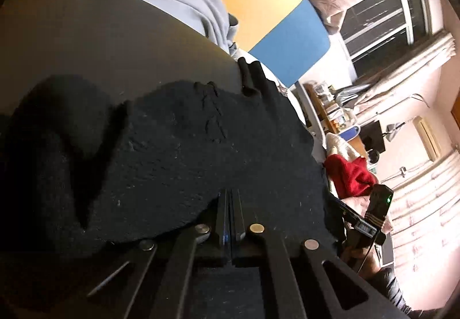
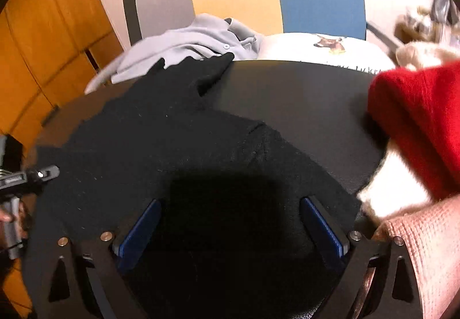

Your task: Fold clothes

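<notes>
Fold looks barely started: the left gripper (image 1: 230, 212) has its jaws clamped on the black sweater (image 1: 172, 152), which sprawls ahead unfolded, while the right gripper (image 2: 230, 221) hovers jaws apart over it; red sweater (image 2: 417, 123) waits off right

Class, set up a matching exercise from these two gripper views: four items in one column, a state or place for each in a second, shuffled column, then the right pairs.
1. left gripper
2. right gripper
3. black garment
4. red garment

a. right edge of the table
b. fingers wide apart
c. spread across the dark table
d. closed on black fabric

Pairs: 1-d, 2-b, 3-c, 4-a
</notes>
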{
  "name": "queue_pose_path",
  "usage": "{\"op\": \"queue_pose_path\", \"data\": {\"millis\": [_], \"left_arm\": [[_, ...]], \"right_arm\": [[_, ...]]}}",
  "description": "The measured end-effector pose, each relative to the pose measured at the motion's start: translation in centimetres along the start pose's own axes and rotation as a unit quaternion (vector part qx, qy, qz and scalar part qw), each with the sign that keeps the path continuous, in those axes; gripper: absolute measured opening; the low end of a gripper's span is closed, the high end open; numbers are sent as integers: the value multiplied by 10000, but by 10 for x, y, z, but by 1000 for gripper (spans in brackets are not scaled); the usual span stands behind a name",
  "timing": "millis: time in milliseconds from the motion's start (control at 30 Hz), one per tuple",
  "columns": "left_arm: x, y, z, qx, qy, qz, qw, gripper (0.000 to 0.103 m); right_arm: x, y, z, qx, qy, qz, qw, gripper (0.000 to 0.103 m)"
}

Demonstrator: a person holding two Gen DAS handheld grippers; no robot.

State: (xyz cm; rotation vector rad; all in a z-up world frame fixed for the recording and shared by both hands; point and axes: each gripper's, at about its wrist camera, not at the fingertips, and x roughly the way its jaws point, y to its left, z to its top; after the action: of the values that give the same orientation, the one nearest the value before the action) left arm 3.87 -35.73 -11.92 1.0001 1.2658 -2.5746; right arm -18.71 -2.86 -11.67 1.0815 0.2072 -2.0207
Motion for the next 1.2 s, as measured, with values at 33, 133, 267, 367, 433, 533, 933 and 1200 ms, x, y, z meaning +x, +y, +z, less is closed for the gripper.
{"op": "queue_pose_path", "data": {"millis": [33,133,267,367,433,533,933,1200], "left_arm": [[3,-8,10,127,-22,7,9999,23],[11,-31,40,507,-87,26,9987,30],[24,-59,81,968,-160,90,9951,37],[61,-57,117,1054,42,429,9935,40],[92,-53,139,1077,293,690,9913,41],[129,-46,159,1088,686,836,9882,42],[207,-76,186,1734,1140,758,9753,34],[151,-82,190,1361,616,-3,9888,7]], "right_arm": [[0,3,-1,-5,19,22,10000,103],[-7,12,6,92,189,156,9997,102],[-8,14,46,136,-40,676,9976,102],[8,16,79,89,-72,663,9977,102],[30,14,104,-24,-34,484,9988,101],[71,10,139,-252,35,210,9995,87],[165,18,201,-1239,465,87,9912,47],[148,29,207,-998,407,469,9931,9]]}}
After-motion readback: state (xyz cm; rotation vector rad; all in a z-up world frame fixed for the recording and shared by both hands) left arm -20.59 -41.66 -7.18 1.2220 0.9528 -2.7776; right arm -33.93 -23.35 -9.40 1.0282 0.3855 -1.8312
